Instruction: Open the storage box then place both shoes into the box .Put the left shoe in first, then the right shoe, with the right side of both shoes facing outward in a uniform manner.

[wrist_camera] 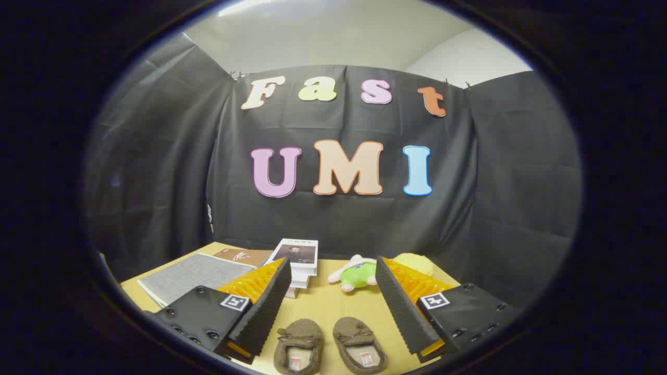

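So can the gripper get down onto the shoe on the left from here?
Probably yes. The gripper is open, and the left-hand shoe lies on the table between its fingers, beside the other shoe, with nothing over it. The books and plush toy sit farther back.

We see the heels of both shoes (330, 345) cut off at the view's near edge. The gripper (333, 307), fingers spread wide, hides part of the plush toy (359, 274) and the book stack (300, 263). The books' cover print is too small to tell.
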### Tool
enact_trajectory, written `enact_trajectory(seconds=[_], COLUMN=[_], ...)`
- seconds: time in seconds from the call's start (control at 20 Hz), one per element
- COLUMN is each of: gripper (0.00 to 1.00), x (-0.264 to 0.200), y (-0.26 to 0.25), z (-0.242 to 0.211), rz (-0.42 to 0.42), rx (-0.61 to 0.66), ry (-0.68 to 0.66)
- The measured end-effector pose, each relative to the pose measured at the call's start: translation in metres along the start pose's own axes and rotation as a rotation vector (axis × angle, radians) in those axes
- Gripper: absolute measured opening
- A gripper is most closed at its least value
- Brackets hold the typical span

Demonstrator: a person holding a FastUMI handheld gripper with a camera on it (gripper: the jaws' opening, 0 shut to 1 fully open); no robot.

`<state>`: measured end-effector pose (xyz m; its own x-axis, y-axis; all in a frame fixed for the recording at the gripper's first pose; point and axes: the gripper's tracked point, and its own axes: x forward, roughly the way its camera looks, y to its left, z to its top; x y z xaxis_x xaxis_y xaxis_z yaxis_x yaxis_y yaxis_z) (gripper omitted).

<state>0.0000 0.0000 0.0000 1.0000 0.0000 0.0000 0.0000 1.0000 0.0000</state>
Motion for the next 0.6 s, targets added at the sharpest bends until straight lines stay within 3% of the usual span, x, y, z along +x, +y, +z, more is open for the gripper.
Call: enact_trajectory(seconds=[0.6], gripper=[1.0], x=[-0.011], y=[-0.001], z=[-0.012], rz=[-0.005], rx=[0.071], ry=[0.014])
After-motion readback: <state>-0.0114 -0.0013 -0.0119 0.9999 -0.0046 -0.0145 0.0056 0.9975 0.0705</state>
